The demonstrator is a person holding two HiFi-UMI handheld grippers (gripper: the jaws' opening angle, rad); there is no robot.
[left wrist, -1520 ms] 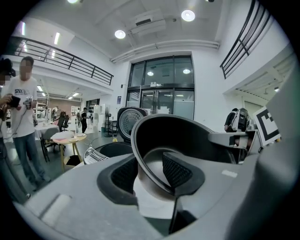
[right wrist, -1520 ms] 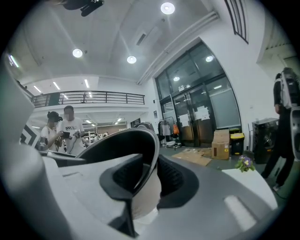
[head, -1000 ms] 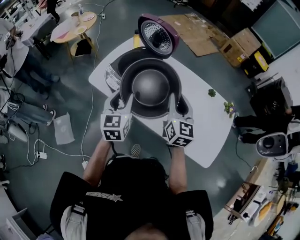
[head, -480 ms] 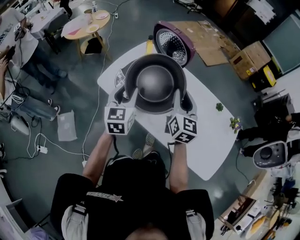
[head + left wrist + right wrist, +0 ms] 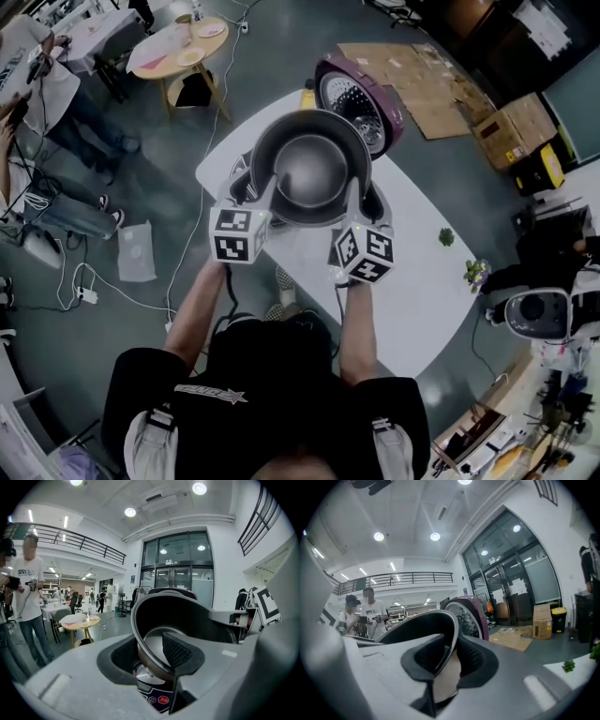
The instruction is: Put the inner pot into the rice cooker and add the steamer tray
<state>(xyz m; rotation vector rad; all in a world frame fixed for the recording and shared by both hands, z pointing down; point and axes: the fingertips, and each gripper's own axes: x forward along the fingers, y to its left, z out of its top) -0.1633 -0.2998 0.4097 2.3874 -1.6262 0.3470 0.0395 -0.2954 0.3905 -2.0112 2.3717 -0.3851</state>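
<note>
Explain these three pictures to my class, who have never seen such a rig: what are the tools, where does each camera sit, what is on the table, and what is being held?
There is no robot here. A person holds a two-jaw tool in each hand. The head view comes from a camera on the person's head that looks steeply down. It shows the left tool and the right tool. The other two pictures come from cameras that ride on the tools and look along their jaws. Both tools are shut on the rim of the dark inner pot, one on each side. They hold it just over the rice cooker, whose purple lid stands open. The cooker sits on a white table, which also carries a small green plant.
</note>
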